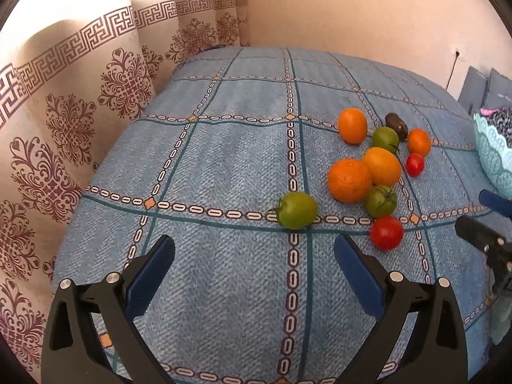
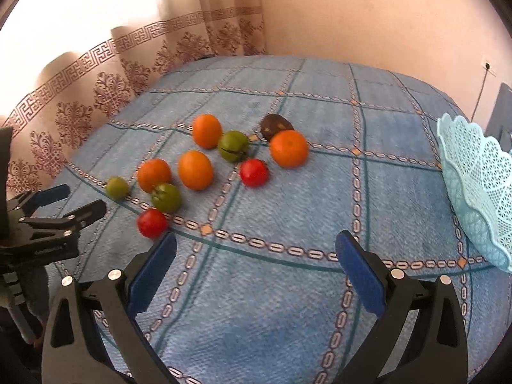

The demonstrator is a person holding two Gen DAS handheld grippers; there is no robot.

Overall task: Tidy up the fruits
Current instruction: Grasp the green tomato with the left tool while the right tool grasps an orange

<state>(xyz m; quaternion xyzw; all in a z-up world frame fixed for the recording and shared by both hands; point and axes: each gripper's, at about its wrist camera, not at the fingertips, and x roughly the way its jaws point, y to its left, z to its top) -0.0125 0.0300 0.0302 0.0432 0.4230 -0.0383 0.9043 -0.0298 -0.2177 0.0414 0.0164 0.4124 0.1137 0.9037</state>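
Blue pads of the left hand-held gripper (image 1: 254,249) stand wide apart, holding nothing, low over the blue checked cloth of the surface (image 1: 224,160). Just beyond its gap lies a green tomato (image 1: 297,209), on its side with the stem pointing left toward the curtain (image 1: 64,121). To the right of it, clustered toward the surface's right side, sit oranges (image 1: 348,180), two more green tomatoes (image 1: 380,201), two red tomatoes (image 1: 386,233) and a dark fruit (image 1: 396,124) at the far end; the near red tomato lies just beyond the right pad. In the right wrist view, the right hand-held gripper (image 2: 256,249) is likewise spread open and empty, the fruit cluster ahead and left of it, its left pad close to a red tomato. A pale blue lattice basket (image 2: 473,172) stands tilted at the surface's right edge, well apart from the fruit.
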